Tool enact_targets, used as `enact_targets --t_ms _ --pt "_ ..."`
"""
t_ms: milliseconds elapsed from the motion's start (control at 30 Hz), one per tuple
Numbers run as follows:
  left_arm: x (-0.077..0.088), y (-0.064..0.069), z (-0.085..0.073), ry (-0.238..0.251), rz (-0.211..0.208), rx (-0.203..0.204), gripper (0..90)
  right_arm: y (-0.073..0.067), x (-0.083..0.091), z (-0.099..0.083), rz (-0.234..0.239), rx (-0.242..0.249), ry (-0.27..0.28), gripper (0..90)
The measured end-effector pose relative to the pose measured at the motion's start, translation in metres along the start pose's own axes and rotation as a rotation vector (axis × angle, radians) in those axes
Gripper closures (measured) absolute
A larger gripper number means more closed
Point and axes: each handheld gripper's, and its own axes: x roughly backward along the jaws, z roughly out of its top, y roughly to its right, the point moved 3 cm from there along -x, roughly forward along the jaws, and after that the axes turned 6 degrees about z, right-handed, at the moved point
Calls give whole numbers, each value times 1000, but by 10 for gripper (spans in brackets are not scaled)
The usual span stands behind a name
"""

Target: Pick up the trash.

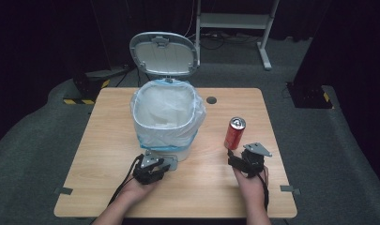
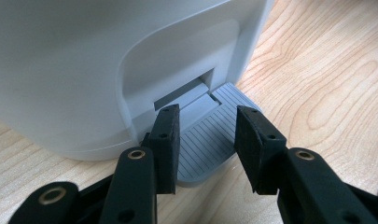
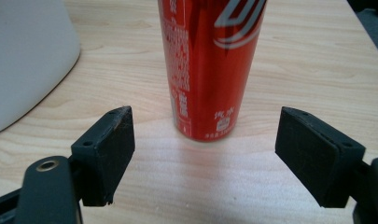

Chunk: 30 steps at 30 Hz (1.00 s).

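Left gripper [image 2: 203, 151] spread partway, black rubbery pads [image 2: 165, 144] empty, poised over the ribbed grey foot pedal [image 2: 210, 135] jutting from the base of a smooth white plastic pedal bin [image 1: 166, 117]; contact with the pedal hard to judge, perhaps just above it. Bin lined with a thin translucent bag [image 1: 165, 104], rounded lid [image 1: 164, 54] raised upright at the far side.

Right gripper [image 3: 203, 154] released wide, matte pads gripping nothing. Straight ahead between the jaws, just beyond the tips and apart from them: an upright cylindrical red drink can [image 3: 207, 65], glossy metal with white lettering. All on a pale wood-grain table [image 1: 108, 136].
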Motion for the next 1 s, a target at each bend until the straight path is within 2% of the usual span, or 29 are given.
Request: enact_targets --t_ms 100,333,633,767,1000 --pt "0 0 0 -1 2 -1 603 2 0 5 -8 -9 6 196" --pt "0 0 0 -1 -6 -3 586 11 -6 14 6 -53 -9 198" --pt "-1 1 1 0 -2 -3 584 11 -18 33 -13 -48 -5 182" --pt "-1 1 1 -1 -4 1 584 12 -25 41 0 -69 -6 177" --pt "-1 1 1 1 -2 -3 584 8 -34 51 -18 -48 -22 200"
